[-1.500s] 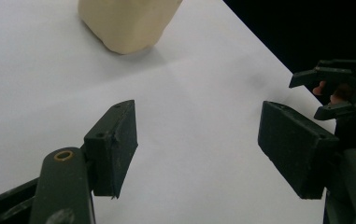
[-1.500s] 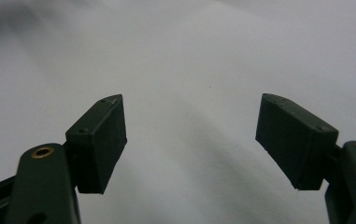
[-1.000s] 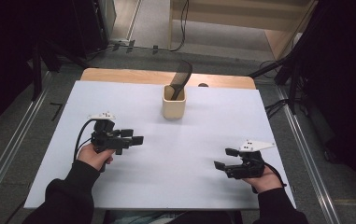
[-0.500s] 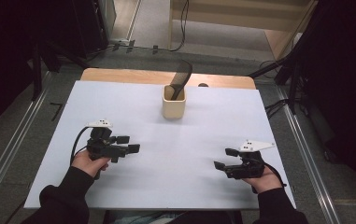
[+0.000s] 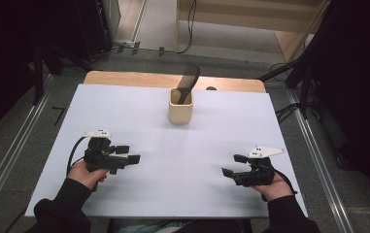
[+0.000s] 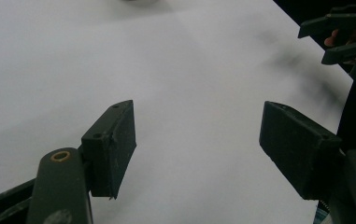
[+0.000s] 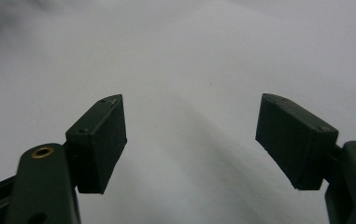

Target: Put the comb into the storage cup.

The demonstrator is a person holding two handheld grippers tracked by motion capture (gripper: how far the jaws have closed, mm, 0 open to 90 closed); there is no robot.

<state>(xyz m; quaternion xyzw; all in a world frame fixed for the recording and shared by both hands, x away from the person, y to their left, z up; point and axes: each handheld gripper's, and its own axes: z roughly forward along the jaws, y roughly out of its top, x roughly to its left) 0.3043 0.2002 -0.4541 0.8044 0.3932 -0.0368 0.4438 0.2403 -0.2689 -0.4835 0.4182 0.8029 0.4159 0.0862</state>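
On the near half of the white rectangular tabletop, the person is holding both handheld tools low and well apart, with bare surface between them. The left black two-jaw gripper is standing with its jaws spread and nothing between them, as the left gripper view is confirming. The right black two-jaw gripper is likewise gaping and empty, aimed across the table toward its partner.

The nearest thing to work on is the black flat-bladed plastic utensil, which is standing in the cream square-sided holder cup at the far middle of the table, well apart from both tools. By judgement, the step in hand is a reach toward that cup. It is best done by bringing one gripper forward with the jaws kept wide, closing on the exposed upper part of the utensil and lifting along its length so the cup is not tipping; the other gripper could be steadying the cup wall.

The utensil's long axis is running steeply upward, leaning to the right and slightly away in the high view. Its broad end is pointing up, and its lower end is sitting inside the cup, hidden by the rim.
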